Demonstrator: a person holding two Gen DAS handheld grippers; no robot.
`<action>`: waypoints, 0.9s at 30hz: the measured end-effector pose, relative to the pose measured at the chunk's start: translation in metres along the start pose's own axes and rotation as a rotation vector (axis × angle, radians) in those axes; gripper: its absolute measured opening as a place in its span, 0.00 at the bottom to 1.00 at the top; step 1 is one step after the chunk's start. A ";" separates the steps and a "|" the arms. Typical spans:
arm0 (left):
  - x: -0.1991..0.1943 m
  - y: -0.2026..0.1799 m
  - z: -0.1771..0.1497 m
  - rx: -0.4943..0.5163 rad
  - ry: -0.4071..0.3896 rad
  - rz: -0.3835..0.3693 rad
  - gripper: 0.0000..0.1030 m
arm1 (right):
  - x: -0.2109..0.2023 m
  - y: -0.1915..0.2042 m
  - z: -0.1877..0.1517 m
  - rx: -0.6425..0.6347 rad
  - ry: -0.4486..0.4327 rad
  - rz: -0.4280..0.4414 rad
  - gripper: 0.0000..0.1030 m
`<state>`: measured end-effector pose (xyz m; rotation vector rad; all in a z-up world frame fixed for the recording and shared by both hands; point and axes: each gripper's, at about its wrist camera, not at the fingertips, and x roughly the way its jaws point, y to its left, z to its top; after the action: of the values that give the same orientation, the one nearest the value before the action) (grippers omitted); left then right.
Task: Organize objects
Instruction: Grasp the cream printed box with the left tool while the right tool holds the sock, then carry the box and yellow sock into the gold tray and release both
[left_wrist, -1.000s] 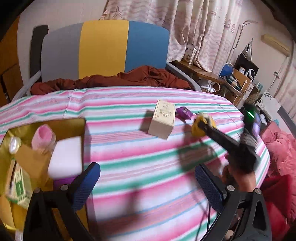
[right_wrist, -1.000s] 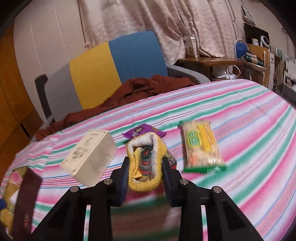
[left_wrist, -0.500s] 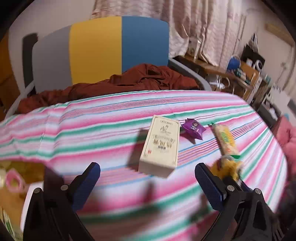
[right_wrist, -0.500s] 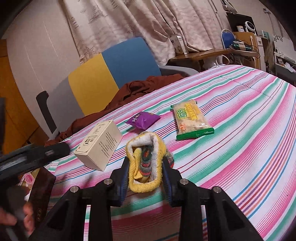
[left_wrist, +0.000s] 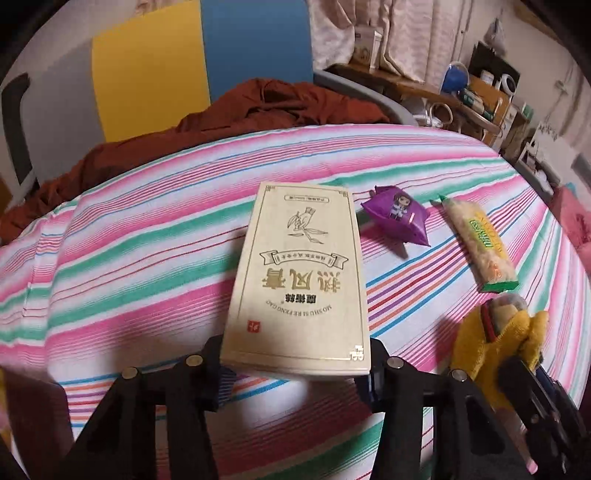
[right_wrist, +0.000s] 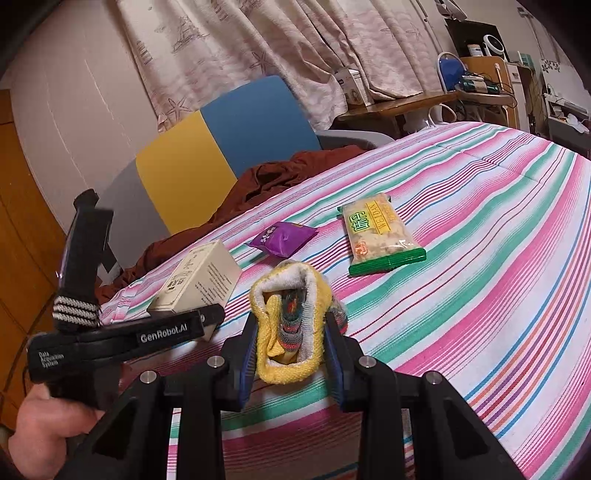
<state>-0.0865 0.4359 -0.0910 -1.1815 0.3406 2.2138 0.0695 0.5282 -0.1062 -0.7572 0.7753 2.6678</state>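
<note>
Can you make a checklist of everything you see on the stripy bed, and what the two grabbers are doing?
Surface: striped bedspread, pink, green and white.
Job's things: cream box; purple packet; green-edged snack bar; rolled yellow sock.
Clutter: brown cloth at the far edge.
Grippers: left gripper closing, the cream box between its jaws; right gripper shut on the sock.
Cables: some on the far desk.
Surroundings: yellow-and-blue chair, curtains.
</note>
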 end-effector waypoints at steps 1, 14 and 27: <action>-0.001 0.000 -0.002 -0.001 0.000 -0.001 0.50 | 0.000 0.000 0.000 0.001 0.000 0.001 0.31; -0.056 0.007 -0.063 -0.068 -0.038 -0.095 0.50 | 0.002 0.001 -0.002 -0.003 0.007 -0.020 0.31; -0.172 0.058 -0.123 -0.145 -0.224 -0.179 0.50 | 0.004 0.008 -0.001 -0.042 0.016 -0.059 0.31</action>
<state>0.0324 0.2650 -0.0235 -0.9819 -0.0172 2.2131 0.0637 0.5213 -0.1060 -0.8003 0.6917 2.6357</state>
